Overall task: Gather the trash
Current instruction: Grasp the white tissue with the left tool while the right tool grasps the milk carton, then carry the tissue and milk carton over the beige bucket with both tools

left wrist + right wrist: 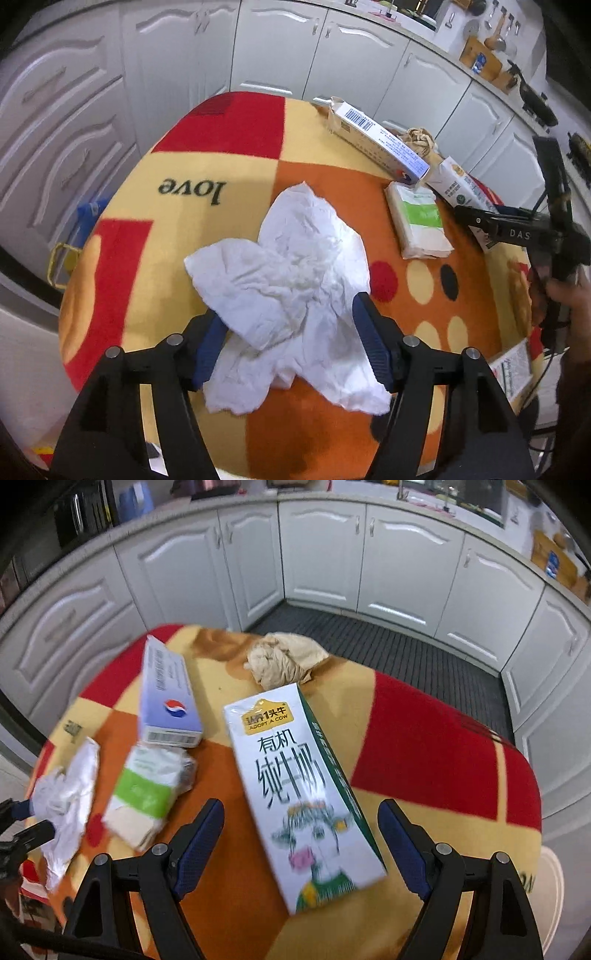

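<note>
Two hand-held grippers poised over a counter (pixel 436 738) covered in a bright patterned cloth, strewn with trash: left hand-held gripper (pixel 290 343) with jaws parted, straddling a crumpled white tissue (pixel 291 273) without pinching it; right hand-held gripper (pixel 301 843) spread wide around the near end of a milk carton (pixel 295 786) lying flat, pads clear of its sides. Best done by lowering each until the pads bracket the item's middle, then closing gently, gathering the tissue's loose folds and squeezing the carton across its narrow width. Nearby: tissue pack (pixel 144 794), blue box (pixel 168 698), brown paper wad (pixel 280 657).
</note>
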`<state>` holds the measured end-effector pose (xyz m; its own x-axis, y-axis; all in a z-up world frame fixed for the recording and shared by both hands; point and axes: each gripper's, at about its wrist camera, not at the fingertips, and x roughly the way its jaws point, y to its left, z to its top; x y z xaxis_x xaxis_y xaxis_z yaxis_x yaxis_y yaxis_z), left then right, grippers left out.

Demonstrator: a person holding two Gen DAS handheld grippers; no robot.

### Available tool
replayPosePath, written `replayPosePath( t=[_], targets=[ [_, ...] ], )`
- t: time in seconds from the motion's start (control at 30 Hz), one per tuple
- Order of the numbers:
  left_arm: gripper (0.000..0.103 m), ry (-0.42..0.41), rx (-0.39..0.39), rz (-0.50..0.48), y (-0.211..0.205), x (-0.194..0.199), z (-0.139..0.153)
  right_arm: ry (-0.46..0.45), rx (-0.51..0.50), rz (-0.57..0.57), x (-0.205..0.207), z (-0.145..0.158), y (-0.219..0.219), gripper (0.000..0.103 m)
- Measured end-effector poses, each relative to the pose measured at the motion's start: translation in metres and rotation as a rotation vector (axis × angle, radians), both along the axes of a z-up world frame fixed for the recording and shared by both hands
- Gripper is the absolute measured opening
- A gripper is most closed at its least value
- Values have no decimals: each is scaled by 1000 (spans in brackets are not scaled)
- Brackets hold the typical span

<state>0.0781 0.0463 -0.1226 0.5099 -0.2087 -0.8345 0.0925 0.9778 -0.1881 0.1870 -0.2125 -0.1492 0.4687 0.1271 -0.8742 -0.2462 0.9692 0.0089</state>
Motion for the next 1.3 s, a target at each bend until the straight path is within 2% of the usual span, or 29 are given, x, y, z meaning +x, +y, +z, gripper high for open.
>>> replayPosePath(
  t=[0.1, 0.17, 0.2, 0.23, 0.27, 0.3, 0.33, 0.37, 0.53, 0.73, 0.9, 1.3],
  targets=[
    [67, -9, 59, 4, -9, 11, -8, 30, 59, -13, 6, -9, -5, 82],
    [67, -26, 101, 5, -15, 17, -14, 24, 95, -28, 3, -9, -10, 74],
    [67, -50, 129, -6, -19, 17, -15, 9, 91, -29, 0, -7, -12, 63],
    [66, -53, 143, -15, -22, 17, -15, -1, 88, -20, -4, -5, -13, 57],
    [53, -60, 149, -24, -25, 16, -15, -7, 89, -14, -9, -3, -15, 56],
    [41, -54, 113, -40, -25, 15, -14, -12, 88, -12, -14, -2, -15, 56],
    [20, -43, 85, -49, -25, 14, -12, -25, 83, -6, -22, 2, -18, 54],
    [14, -33, 71, -53, -25, 12, -10, -42, 78, -3, -29, 5, -20, 53],
    [12, -52, -6, -70, -27, -3, 8, -91, 104, -11, -67, 20, -33, 51],
    [12, -119, -38, -102, -46, -20, 40, -143, 139, -45, -114, 37, -52, 51],
    [12, -173, -40, -161, -75, -31, 65, -176, 154, -78, -141, 48, -65, 51],
    [12, -236, -1, -298, -162, -51, 92, -244, 195, -166, -187, 69, -111, 51]
  ],
)
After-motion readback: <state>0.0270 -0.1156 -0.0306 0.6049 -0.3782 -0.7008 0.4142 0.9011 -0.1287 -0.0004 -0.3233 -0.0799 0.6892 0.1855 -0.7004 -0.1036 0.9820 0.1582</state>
